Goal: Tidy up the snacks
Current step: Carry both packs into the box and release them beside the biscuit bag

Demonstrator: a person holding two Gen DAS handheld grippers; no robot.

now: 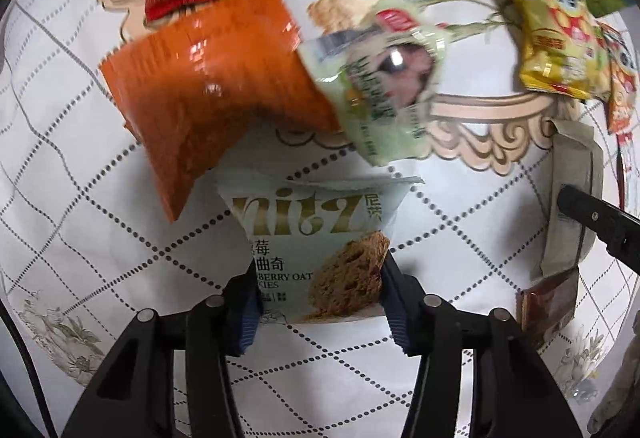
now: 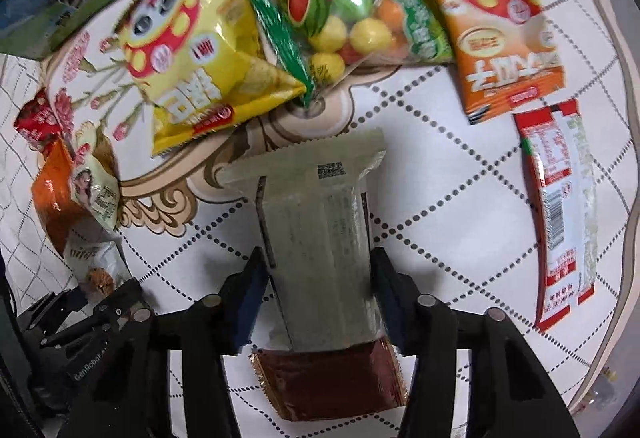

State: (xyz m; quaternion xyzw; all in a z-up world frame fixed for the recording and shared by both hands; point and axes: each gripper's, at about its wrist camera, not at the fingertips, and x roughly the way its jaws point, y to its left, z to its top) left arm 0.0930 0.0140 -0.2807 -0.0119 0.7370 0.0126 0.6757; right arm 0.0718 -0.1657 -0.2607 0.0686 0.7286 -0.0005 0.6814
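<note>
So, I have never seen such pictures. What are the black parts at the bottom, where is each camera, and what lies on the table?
The black parts are two-finger grippers, each held in a person's hand; no robot arm is involved. Each picture comes from a camera on one gripper, looking forward along its fingers.

In the left wrist view, the left gripper is closed on a pale oat cookie packet. In the right wrist view, the right gripper holds a long pale packet, with a brown packet under it.

On the patterned tablecloth lie more snacks: a yellow chip bag, a fruit candy bag and an orange bag.
</note>
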